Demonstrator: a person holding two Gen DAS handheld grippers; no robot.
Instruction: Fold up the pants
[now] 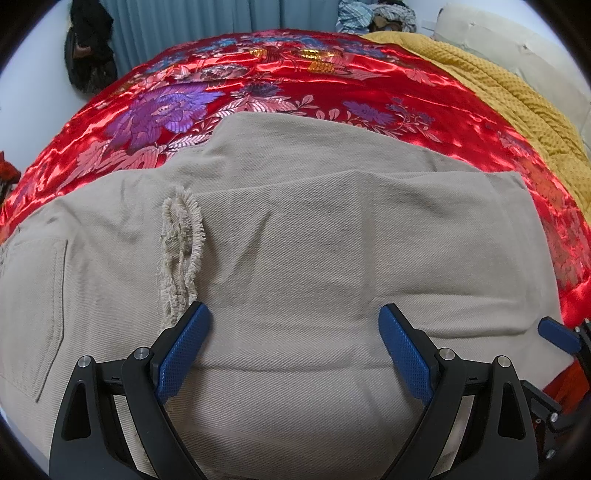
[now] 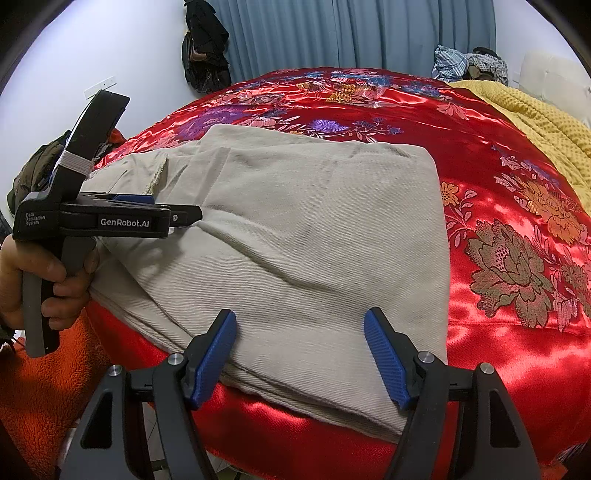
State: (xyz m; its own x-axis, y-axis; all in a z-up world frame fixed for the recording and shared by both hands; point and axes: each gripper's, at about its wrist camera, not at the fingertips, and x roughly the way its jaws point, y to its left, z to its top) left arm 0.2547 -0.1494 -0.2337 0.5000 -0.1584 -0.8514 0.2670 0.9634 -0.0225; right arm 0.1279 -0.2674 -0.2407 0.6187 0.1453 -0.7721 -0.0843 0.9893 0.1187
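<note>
The beige pants (image 1: 314,240) lie folded over on the red floral bedspread (image 1: 258,85), with a frayed hem (image 1: 181,251) running across the upper layer at the left. My left gripper (image 1: 295,314) hovers open over the folded cloth, its blue pads (image 1: 181,350) wide apart and gripping nothing. In the right wrist view the pants (image 2: 314,229) reach to the bed's near edge. My right gripper (image 2: 301,317) stands open above that near edge, nothing pinched. A hand (image 2: 37,273) holds the left gripper (image 2: 184,216) over the pants' left side. A right gripper fingertip (image 1: 557,334) shows at the lower right.
A yellow knitted blanket (image 2: 535,118) covers the bed's far right, with a pile of clothes (image 2: 465,62) behind it. Blue curtains (image 2: 351,33) and a dark hanging bag (image 2: 203,55) are at the back wall. Orange fleece (image 2: 44,384) lies below the bed edge at the left.
</note>
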